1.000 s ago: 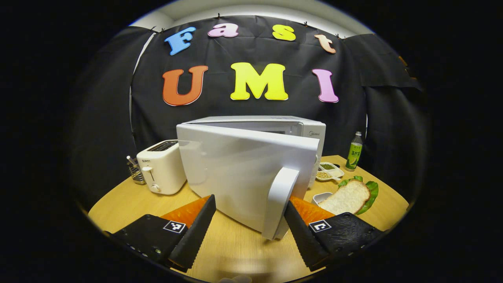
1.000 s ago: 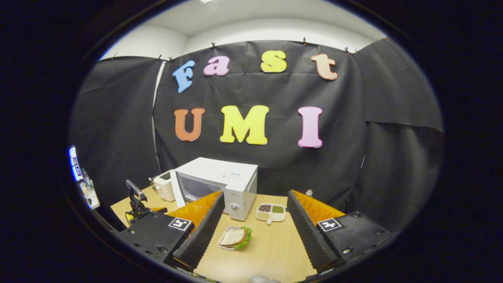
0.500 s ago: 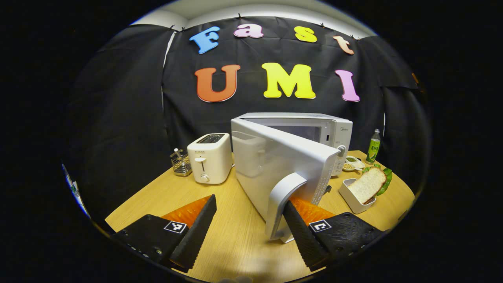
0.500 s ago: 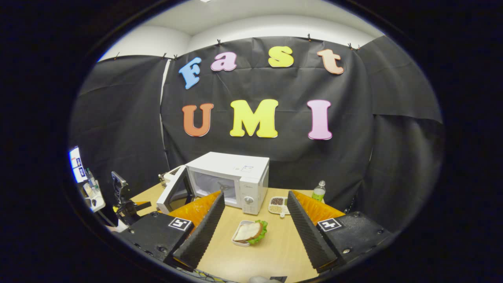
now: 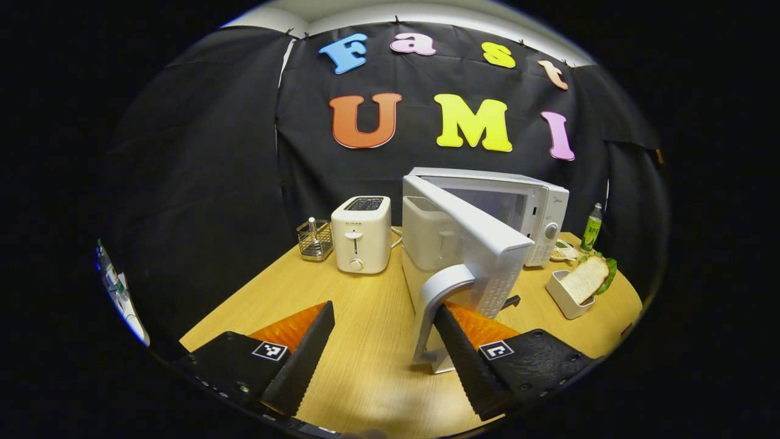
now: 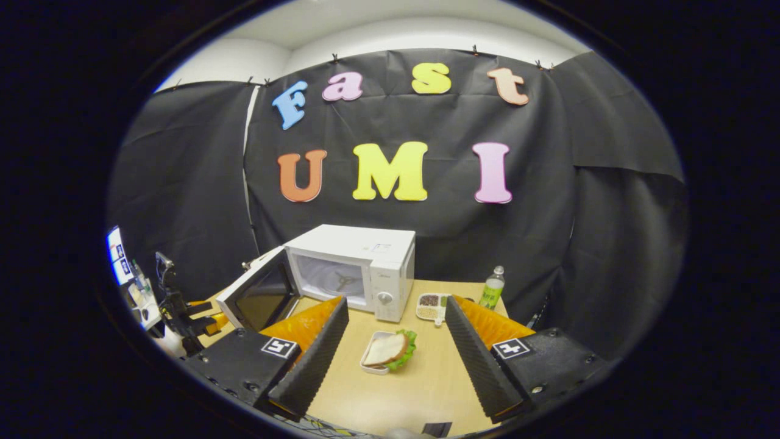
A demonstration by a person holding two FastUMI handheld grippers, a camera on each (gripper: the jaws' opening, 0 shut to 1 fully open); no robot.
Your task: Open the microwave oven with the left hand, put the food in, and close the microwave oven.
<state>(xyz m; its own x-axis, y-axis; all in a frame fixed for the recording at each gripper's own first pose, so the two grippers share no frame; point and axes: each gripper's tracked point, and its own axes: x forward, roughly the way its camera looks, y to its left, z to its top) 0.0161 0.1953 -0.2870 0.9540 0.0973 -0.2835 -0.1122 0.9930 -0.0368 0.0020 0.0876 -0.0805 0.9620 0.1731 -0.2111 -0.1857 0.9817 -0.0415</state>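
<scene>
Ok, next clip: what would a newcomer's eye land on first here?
Probably the white microwave oven at the back of the wooden table, its door swung wide open. In the left gripper view, the left hand-held gripper is spread open, one finger hooked behind the door's white handle. The bread-and-lettuce sandwich in its white tray waits before the right hand-held gripper.

Microwave [image 5: 536,204]: small brand mark on the control panel, possibly "Midea", too small to confirm. Toaster [image 5: 361,234]: tiny front wording, illegible. Green bottle [image 5: 591,228] label unreadable.
</scene>
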